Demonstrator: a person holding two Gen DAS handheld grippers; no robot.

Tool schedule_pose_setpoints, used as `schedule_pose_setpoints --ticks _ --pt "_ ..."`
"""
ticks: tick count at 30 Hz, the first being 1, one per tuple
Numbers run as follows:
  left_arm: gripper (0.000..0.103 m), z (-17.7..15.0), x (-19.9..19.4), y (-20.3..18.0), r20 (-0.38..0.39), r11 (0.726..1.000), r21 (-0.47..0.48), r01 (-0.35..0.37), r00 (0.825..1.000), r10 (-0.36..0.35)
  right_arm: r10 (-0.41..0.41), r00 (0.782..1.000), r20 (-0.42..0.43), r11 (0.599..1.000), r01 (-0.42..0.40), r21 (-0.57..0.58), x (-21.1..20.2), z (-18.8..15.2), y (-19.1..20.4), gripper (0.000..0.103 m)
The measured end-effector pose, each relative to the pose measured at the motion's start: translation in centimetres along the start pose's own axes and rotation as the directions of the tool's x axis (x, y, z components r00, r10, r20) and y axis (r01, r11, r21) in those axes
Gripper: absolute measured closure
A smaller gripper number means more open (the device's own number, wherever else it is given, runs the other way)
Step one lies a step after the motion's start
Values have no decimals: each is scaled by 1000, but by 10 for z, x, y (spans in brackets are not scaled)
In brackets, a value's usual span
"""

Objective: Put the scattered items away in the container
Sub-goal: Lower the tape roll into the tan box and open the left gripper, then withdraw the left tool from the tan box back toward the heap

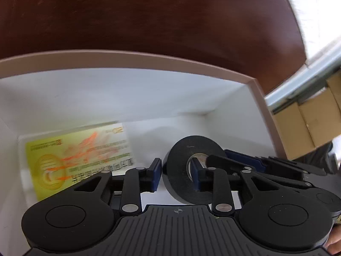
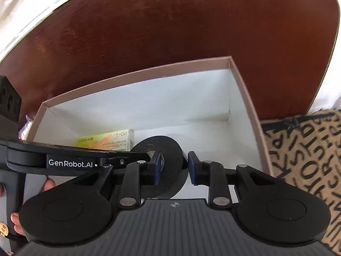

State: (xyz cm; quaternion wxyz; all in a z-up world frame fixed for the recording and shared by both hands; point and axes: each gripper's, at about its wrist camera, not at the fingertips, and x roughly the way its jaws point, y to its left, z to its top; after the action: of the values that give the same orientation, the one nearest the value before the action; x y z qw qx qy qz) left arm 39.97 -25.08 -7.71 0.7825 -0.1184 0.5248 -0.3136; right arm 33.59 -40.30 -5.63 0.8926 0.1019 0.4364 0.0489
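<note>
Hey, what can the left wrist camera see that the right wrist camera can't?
Only the left wrist view shows the cardboard boxes beyond the container's right wall. Only the right wrist view shows the lettered mat, fingers holding the other tool, and its GenRobot.AI label. Both show the white-lined container on the brown table, the yellow packet and the black tape roll inside it, and both grippers around the roll.

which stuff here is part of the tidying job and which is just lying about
Part of the job:
- black tape roll, inside the box, both grippers' fingers around it
- yellow-green carton, lying in the box
- white box with pinkish rim

Just lying about:
- brown table
- cardboard boxes
- lettered rug
</note>
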Motion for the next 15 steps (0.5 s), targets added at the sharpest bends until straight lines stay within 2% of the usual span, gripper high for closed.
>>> schedule_pose_setpoints --ticks 2,3,5,6,8,9,11,13,15 --pt "45 0 -7 4 19 999 26 -19 1000 19 29 1000 6 1000 -29 0 -1 -1 0 41" --pt "40 -1 -12 6 37 999 33 -21 999 20 59 998 11 998 -59 -8 -3 -2 1 40" --pt "29 -3 -21 10 66 1000 14 -12 998 11 88 996 32 996 -88 -9 -9 -5 3 25" --pt "23 -4 -27 10 83 1000 9 -10 997 9 101 994 36 995 -101 -14 -13 -6 4 24" --pt "15 -10 -41 5 151 999 31 -26 988 21 143 988 51 990 -142 -24 -21 -10 6 11" --pt "10 -14 -48 2 190 999 45 -30 982 21 165 985 54 986 -164 -27 -25 -12 8 9" --pt "6 -20 -63 -5 272 997 54 -52 962 36 185 981 60 983 -184 -26 -32 -17 10 3" --pt "0 -28 -77 -11 330 996 61 -64 943 41 191 979 71 982 -190 -19 -40 -23 11 2" --pt "0 -38 -89 -18 372 995 71 -74 927 42 191 978 82 981 -192 8 -47 -28 11 1"
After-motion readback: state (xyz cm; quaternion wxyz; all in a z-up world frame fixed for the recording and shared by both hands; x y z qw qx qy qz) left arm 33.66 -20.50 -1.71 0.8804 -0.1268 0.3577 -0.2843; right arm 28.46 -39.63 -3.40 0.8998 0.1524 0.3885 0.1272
